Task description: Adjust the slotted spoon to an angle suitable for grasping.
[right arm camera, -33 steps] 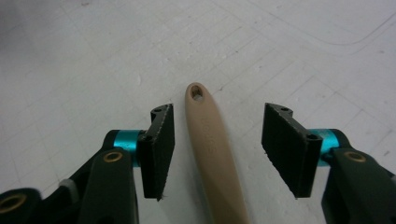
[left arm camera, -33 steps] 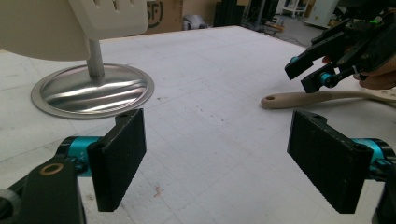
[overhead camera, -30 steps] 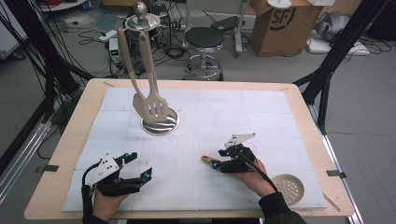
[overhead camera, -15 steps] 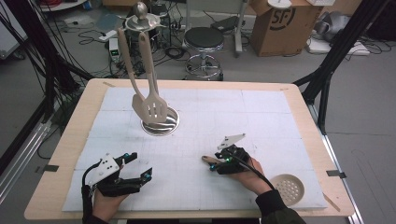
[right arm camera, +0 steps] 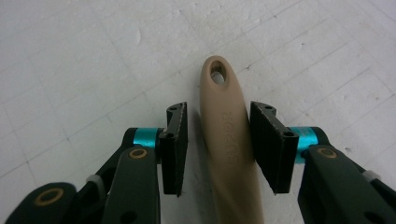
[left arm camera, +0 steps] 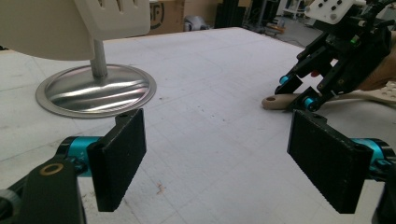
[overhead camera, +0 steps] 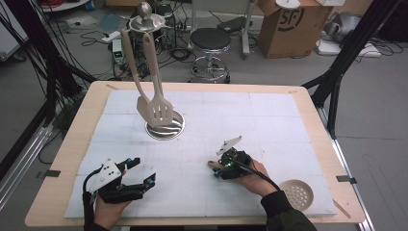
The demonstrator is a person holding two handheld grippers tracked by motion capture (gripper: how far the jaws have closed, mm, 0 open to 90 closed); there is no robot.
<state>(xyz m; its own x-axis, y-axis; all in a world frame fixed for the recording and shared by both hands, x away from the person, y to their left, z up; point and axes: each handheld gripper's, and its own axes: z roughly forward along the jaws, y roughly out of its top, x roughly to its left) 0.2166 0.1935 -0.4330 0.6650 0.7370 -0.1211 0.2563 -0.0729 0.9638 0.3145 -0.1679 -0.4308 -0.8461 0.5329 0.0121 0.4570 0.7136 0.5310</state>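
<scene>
A cardboard box [overhead camera: 293, 26] at the upper right of the high view bears a round black mark reading "SF". In the right gripper view, raised letters run along the beige utensil handle [right arm camera: 231, 140] at the middle of the frame; they look like "SUPOR", though they are faint and hard to make out

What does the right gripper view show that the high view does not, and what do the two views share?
Right gripper view: the hanging hole and raised lettering on the beige handle, and narrow gaps between it and the right gripper's jaws, which have just been closing.
High view: the skimmer's round perforated head, the stand with two hung utensils, and the left gripper.
Both: the handle between the right jaws on the white mat.
</scene>
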